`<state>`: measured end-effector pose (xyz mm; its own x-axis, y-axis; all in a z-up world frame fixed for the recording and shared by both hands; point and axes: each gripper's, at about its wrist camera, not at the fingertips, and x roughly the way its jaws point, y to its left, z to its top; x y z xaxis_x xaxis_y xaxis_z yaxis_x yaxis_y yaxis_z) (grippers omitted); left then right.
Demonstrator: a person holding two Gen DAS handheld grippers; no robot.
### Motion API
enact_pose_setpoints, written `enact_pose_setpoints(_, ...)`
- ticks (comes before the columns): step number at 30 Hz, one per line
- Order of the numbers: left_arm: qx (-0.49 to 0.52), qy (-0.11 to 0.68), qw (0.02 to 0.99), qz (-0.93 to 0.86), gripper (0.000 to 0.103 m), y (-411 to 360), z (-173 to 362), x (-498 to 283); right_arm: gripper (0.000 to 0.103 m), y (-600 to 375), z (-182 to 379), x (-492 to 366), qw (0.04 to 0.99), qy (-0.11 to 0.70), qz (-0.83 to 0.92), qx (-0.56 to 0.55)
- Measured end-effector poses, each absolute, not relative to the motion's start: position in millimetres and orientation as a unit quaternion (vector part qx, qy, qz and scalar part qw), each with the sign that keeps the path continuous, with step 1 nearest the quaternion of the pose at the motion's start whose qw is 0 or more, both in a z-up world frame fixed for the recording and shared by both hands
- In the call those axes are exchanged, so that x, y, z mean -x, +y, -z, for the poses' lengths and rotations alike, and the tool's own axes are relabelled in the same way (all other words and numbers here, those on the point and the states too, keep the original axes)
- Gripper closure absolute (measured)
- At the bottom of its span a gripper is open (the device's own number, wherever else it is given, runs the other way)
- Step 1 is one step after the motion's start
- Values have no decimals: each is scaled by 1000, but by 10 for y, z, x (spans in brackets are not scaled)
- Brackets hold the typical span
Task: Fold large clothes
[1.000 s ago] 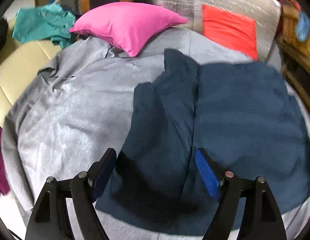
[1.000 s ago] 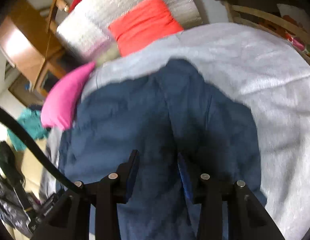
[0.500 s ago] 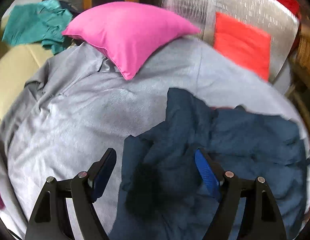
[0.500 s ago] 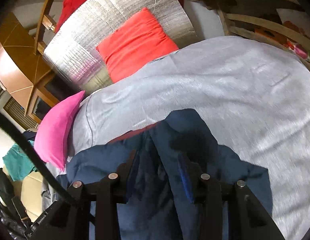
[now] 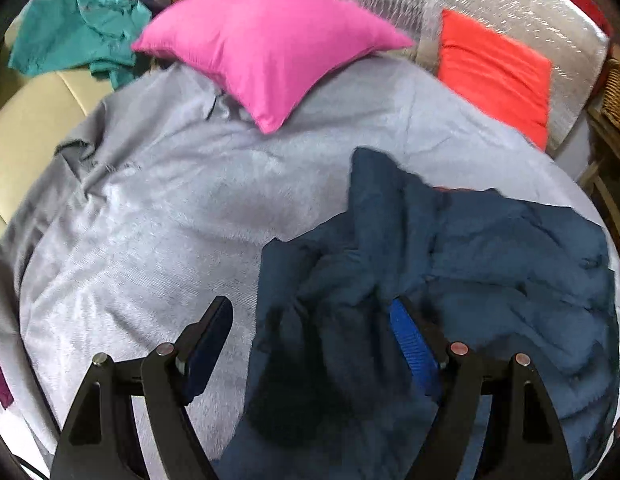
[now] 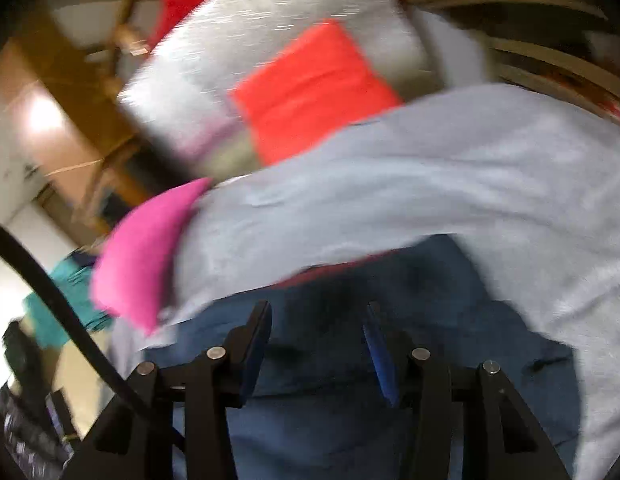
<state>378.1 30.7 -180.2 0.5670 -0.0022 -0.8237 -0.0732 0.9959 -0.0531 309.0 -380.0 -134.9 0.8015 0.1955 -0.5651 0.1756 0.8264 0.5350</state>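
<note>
A grey blanket point(image 5: 182, 208) covers the bed, and the navy garment point(image 5: 449, 280) lies on it, toward the near right part in the left wrist view. It is rumpled there, bunched in folds, with one narrow part reaching away toward the pink cushion point(image 5: 266, 44) and the orange cushion point(image 5: 493, 68); its wider body spreads to the right. Its long axis cannot be told from the heap. A teal garment point(image 5: 74, 32) lies far left on a cream seat.

The left tool point(image 5: 310, 340) hangs over the garment's near left edge with its jaws spread wide and nothing pinched; the cloth lies below and between them. The right tool point(image 6: 317, 340) hovers over the garment's flatter part, with its jaws apart and off the cloth; they have just been opening.

A second ago the garment lay flat and smooth, reaching further up the bed; now it is drawn nearer and crumpled. The right wrist view is blurred.
</note>
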Motion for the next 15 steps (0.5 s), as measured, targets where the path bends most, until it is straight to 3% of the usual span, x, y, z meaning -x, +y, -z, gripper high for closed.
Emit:
enact_pose_setpoints(10,-19,442,896,33,21,-57,1798,-3311,51,-3315,1969,-3828,838,403,-29,-366)
enact_pose_setpoints(15,-26,436,898,43,21,-78,1792,-3313,51,-3418,1936,-3784,822,400,-37,-403)
